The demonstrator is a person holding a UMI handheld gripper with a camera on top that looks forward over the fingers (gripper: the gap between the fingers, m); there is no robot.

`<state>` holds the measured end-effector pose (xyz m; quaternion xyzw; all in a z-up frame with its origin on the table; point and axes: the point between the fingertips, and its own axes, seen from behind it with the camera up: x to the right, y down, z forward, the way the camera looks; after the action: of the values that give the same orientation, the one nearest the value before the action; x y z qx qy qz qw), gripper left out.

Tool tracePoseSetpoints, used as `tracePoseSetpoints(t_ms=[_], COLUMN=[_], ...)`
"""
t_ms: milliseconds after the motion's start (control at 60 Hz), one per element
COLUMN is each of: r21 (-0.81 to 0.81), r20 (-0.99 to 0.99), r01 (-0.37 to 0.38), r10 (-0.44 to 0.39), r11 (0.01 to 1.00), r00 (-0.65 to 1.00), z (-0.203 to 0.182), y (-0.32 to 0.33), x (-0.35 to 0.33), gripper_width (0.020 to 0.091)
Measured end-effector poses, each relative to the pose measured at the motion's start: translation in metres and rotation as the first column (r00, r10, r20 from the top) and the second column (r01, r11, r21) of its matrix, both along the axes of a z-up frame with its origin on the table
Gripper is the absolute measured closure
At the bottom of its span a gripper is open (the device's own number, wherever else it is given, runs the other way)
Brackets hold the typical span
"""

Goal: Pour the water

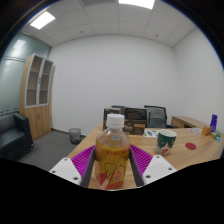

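Gripping a capped bottle (112,155) of amber liquid upright between both purple pads (84,157), gripper (112,168) closed on its sides, raised above the wooden table (190,152), green cup (166,140) beyond at right

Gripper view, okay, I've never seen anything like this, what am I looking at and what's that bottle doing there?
This is a handheld two-finger gripper, carried by a person, not a robot arm. The camera rides on it and looks forward along the fingers, so the purple pads at the bottom belong to the gripper. Between them stands a clear bottle with a white cap, holding yellowish liquid; the fingers appear closed on it. Beyond is a wooden table with a green cup on it, and office chairs behind. Farther off, by the wall, stand a wooden cabinet and a small bin.
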<state>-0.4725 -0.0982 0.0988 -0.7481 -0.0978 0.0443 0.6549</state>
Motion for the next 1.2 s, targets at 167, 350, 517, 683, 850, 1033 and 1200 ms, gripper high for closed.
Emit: tracePoseSetpoints(t_ms=[167, 350, 517, 683, 850, 1033, 1200], r21=[-0.021, -0.071, -0.058, -0.152, -0.231, -0.206, -0.204], r20=[-0.024, -0.103, -0.405, -0.869, -0.970, -0.907, -0.897], r01=[0.000, -0.051, -0.076, -0.192, -0.274, -0.294, -0.308], r10=[-0.001, 0.044, 0.046, -0.039, -0.244, -0.295, -0.304], r11=[1.000, 0.996, 0.995, 0.969, 0.934, 0.933, 0.929], r00=[1.000, 0.994, 0.913, 0.493, -0.015, -0.300, -0.321], z=[0.000, 0.006, 0.060, 0.071, 0.052, 0.062, 0.071], y=[0.004, 0.022, 0.074, 0.128, 0.156, 0.163, 0.156], x=[0.000, 0.001, 0.024, 0.056, 0.094, 0.109, 0.112], gripper_width=[0.0584, 0.0632, 0.0631, 0.0632, 0.0634, 0.0633, 0.0633])
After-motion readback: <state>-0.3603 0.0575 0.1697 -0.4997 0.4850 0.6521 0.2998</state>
